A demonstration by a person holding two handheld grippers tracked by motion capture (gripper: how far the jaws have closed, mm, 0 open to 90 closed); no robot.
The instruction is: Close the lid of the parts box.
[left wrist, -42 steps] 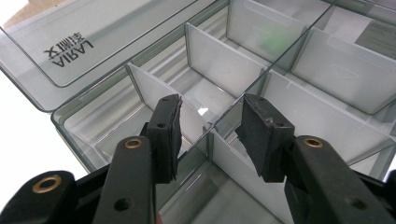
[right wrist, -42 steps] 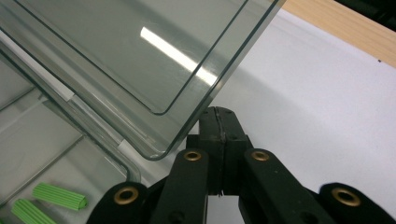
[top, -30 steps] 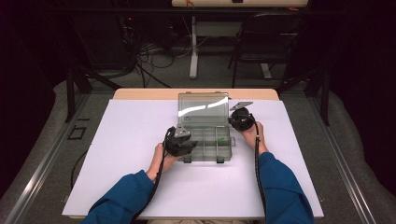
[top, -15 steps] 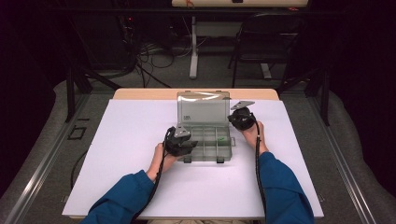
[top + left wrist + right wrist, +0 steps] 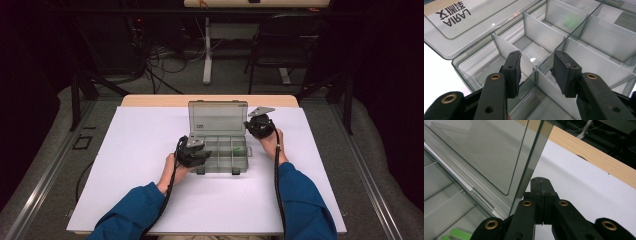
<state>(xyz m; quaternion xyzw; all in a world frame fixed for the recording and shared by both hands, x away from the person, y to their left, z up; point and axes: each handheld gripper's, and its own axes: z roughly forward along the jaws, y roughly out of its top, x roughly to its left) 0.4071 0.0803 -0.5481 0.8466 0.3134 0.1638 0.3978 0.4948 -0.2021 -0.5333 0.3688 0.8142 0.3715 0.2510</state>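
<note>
A clear plastic organizer box (image 5: 220, 169) lies mid-table with its lid (image 5: 217, 117) raised at the back. White dividers (image 5: 541, 32) split it into several compartments. Something small and green (image 5: 239, 149) lies in a right-hand compartment, and green ridged pieces (image 5: 460, 233) show there too. My left gripper (image 5: 202, 154) is at the box's front left corner. Its jaws stand apart over the compartments, a divider junction below the left gripper (image 5: 537, 67), no pad visibly pressing. My right gripper (image 5: 249, 126) is shut, empty, its tip (image 5: 541, 181) right beside the lid's (image 5: 486, 150) right edge.
A white sheet (image 5: 135, 150) covers the table, with a wooden edge (image 5: 150, 100) at the back. Blue-sleeved forearms (image 5: 300, 200) come in from the bottom. Beyond the table stand a chair (image 5: 285, 45), a stand and loose cables (image 5: 160, 55) on the floor.
The bright glare on the lid has faded. Both hands and grippers have kept their places.
</note>
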